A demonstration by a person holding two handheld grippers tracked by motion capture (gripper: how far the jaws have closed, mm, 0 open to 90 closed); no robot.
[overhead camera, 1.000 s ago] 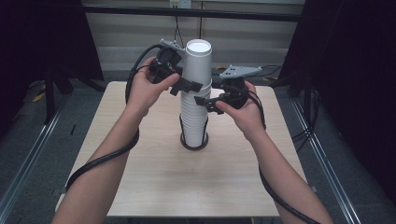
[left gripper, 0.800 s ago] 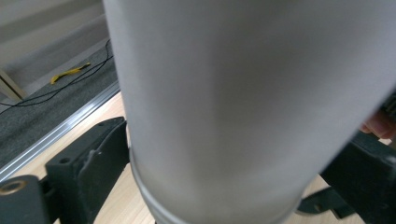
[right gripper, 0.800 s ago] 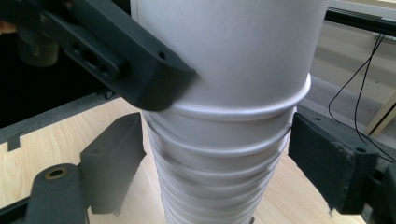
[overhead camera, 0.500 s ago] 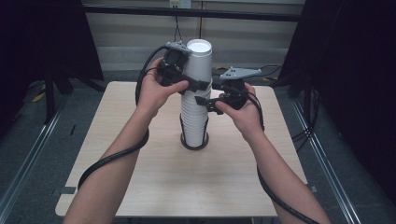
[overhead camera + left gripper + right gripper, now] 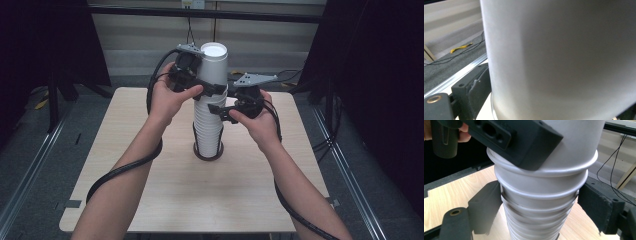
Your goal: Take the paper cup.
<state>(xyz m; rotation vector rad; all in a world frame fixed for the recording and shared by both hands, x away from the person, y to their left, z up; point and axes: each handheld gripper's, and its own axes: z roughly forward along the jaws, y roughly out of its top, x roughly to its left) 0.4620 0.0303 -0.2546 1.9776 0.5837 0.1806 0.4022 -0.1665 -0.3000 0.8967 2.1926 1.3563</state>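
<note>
**Top cup gripped above the stack**

While the left tongs (image 5: 212,90) clamp the top paper cup (image 5: 211,65), their jaws having just closed further, the cup stack (image 5: 207,127) stands upright mid-desk (image 5: 125,190). Right tongs (image 5: 220,111) straddle the stack below, closing; contact cannot be confirmed.

The stacked cups (image 5: 208,115) look like matt white paper, smooth, with rolled rims. The jaws are matt black, perhaps plastic. The desk (image 5: 150,180) has a pale, smooth wood-grain top.
</note>
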